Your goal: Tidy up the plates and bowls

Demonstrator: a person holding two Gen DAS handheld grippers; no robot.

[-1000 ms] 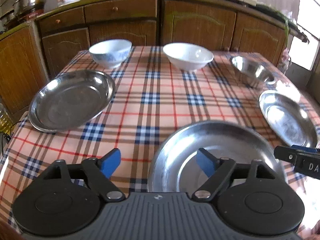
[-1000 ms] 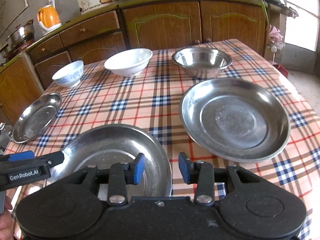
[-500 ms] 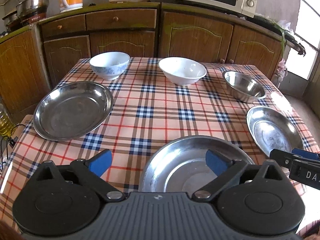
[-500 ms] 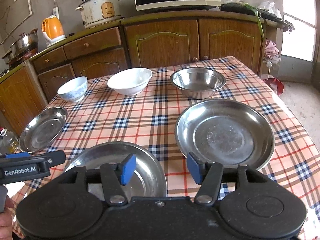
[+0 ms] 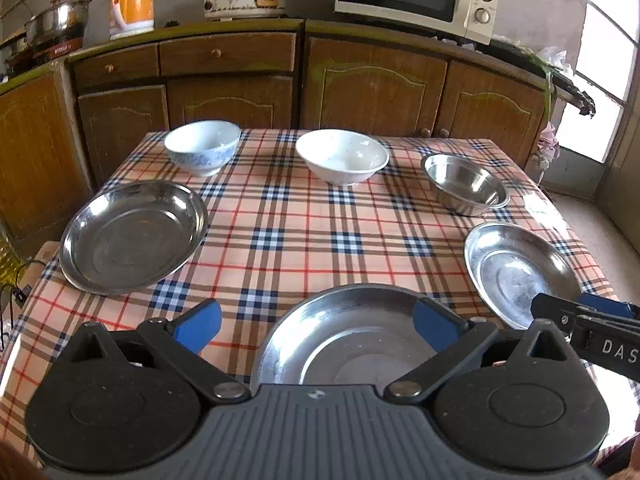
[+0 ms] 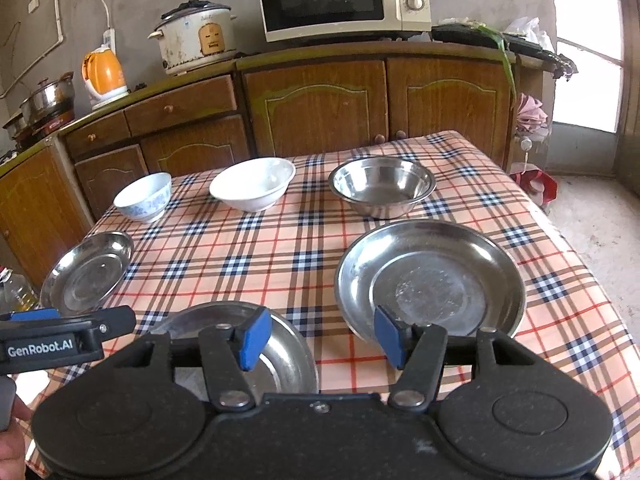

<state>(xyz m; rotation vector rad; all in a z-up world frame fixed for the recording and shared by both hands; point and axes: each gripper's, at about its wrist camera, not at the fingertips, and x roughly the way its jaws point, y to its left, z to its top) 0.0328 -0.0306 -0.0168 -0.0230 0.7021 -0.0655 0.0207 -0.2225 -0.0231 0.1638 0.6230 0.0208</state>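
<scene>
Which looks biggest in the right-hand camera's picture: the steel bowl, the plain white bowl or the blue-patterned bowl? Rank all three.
1. Steel bowl, widest rim.
2. Plain white bowl, somewhat narrower.
3. Blue-patterned bowl, clearly smallest.
All three stand in one row along the table's far edge, so nearness to the camera hardly skews this.

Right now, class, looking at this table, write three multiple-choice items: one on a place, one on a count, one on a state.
1. Where is the white bowl?
A. between the blue-patterned bowl and the steel bowl
B. inside a plate
C. on the counter

2. How many steel plates lie on the table?
A. one
B. three
C. five

3. What are the left gripper and the right gripper holding?
A. a bowl each
B. one plate together
C. nothing

Key: 1 A, it sits mid-row; 2 B, left, near and right plates; 3 C, nothing between either's jaws.
</scene>
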